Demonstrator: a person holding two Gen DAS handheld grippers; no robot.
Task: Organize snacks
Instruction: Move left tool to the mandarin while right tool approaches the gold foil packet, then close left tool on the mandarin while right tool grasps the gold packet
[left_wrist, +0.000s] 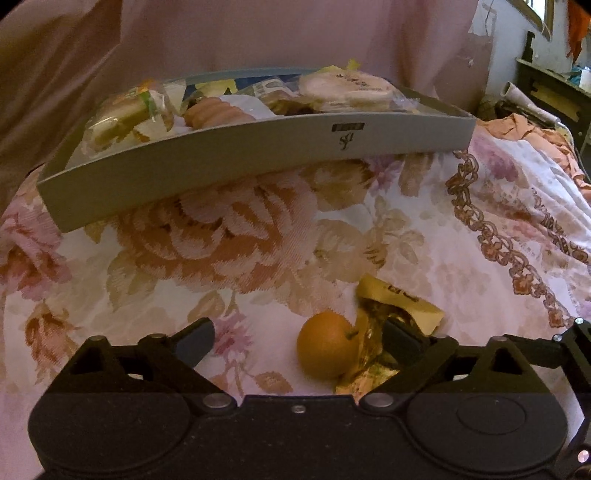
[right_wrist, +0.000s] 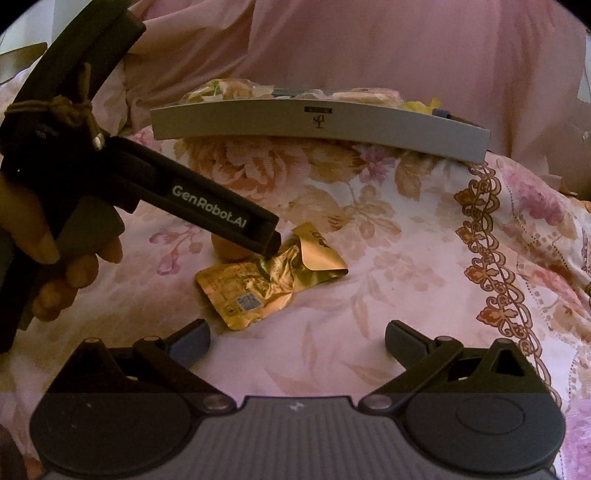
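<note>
A grey box full of wrapped snacks sits on the floral bedspread; it also shows in the right wrist view. A small orange fruit lies beside a crumpled gold snack wrapper. My left gripper is open around the fruit, its right finger resting on the wrapper. In the right wrist view the left gripper's fingertips press down on the gold wrapper, hiding most of the fruit. My right gripper is open and empty, just short of the wrapper.
The floral bedspread has a patterned border on the right. A pink curtain hangs behind the box. A hand holds the left gripper's handle. Clutter and furniture stand at the far right.
</note>
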